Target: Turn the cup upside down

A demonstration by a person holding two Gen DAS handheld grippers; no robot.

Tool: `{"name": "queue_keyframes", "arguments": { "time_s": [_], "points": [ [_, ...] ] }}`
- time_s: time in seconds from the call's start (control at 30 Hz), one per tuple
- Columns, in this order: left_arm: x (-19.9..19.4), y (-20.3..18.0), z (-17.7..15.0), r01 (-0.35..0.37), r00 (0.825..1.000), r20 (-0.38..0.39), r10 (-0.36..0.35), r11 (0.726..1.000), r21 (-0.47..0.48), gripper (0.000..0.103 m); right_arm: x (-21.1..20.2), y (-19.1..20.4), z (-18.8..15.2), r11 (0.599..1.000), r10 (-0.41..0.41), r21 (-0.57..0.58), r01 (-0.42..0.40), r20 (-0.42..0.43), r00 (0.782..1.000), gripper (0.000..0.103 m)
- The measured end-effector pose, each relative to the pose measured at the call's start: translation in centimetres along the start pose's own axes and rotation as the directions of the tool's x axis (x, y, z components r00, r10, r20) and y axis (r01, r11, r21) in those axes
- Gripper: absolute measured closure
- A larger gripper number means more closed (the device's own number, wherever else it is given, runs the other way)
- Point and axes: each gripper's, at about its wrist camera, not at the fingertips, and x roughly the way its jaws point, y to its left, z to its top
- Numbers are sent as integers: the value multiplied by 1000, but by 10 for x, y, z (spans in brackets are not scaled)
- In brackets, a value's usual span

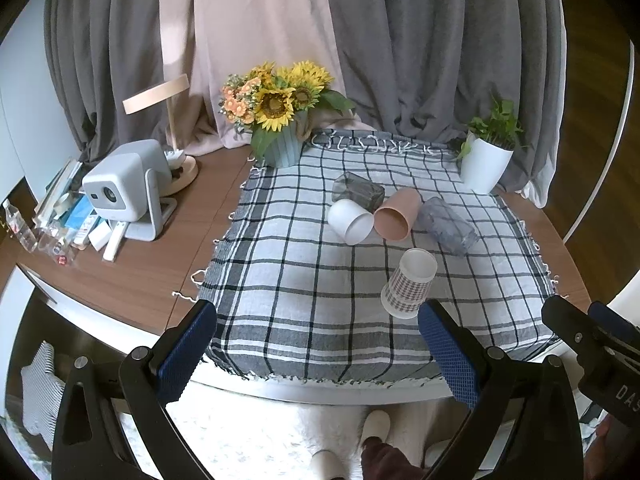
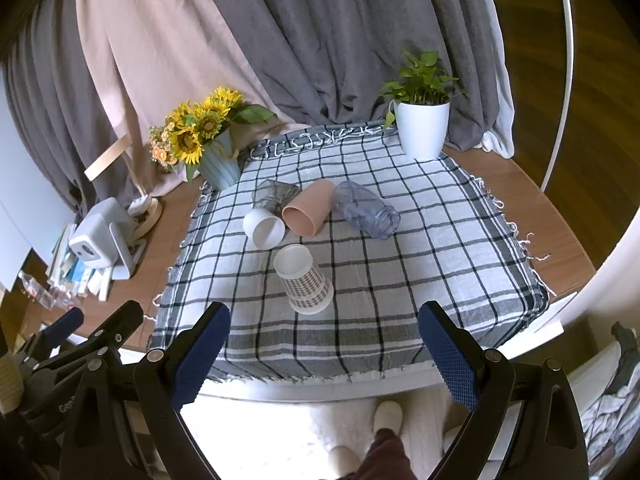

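Note:
A houndstooth paper cup (image 1: 409, 283) stands upside down on the checked cloth (image 1: 280, 280), nearest the front; it also shows in the right wrist view (image 2: 305, 284). Behind it lie several cups on their sides: a white cup (image 1: 350, 221), a pink cup (image 1: 396, 219), a clear bluish cup (image 1: 448, 225) and a smoky grey glass (image 1: 357, 191). My left gripper (image 1: 318, 322) is open and empty, held off the table's front edge. My right gripper (image 2: 324, 324) is open and empty too, beside it.
A sunflower pot (image 1: 280, 120) and a white plant pot (image 1: 486, 160) stand at the cloth's back corners. A projector (image 1: 124, 188), a lamp (image 1: 168, 120) and clutter sit on the left of the wooden table (image 1: 160, 264). Curtains hang behind.

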Motion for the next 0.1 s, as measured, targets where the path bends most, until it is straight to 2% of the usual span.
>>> {"name": "queue_keyframes", "arguments": {
  "time_s": [0.1],
  "points": [
    [0,0,0,-1,1000,0,1,1000,-5,1,0,0,0,1000,0,-2,0,0,1000,8]
  ]
}}
